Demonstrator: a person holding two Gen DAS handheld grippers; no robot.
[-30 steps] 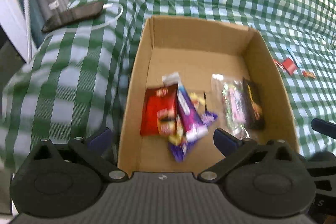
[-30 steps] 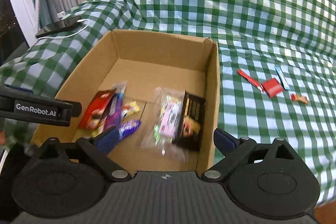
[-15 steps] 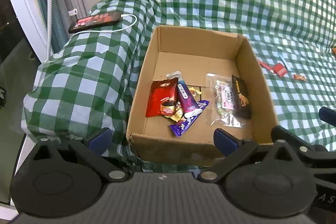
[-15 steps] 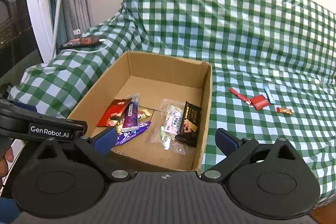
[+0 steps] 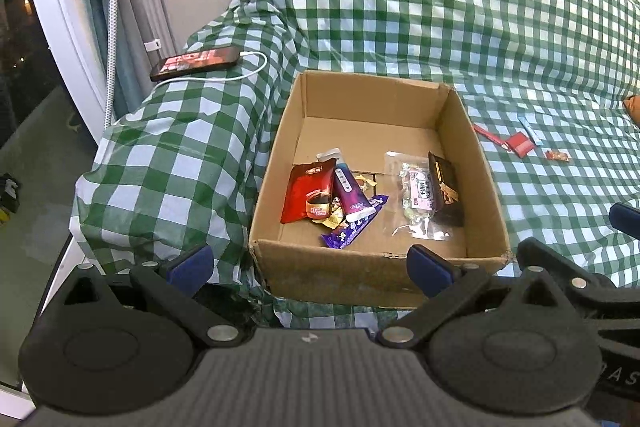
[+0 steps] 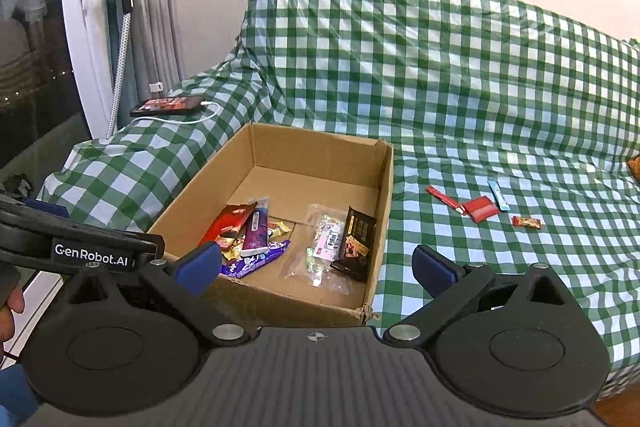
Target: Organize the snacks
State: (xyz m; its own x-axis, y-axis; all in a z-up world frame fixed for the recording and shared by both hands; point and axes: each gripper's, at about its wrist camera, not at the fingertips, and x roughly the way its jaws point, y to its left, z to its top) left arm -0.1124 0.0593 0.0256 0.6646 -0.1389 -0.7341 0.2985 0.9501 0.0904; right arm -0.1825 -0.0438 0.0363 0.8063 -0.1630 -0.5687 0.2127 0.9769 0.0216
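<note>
On the checked sofa cover: cardboard box [image 5: 372,279] holding snack packets [image 5: 344,203].
Left gripper [image 5: 308,263] and right gripper [image 6: 316,263] hover near the box's near wall, both spread wide, empty. Loose snacks [image 6: 480,207] lie right of the box.

A phone [image 5: 198,63] with a white cable [image 5: 248,69] lies on the green-checked cover [image 5: 400,7], near grey curtains [image 6: 154,7].
</note>
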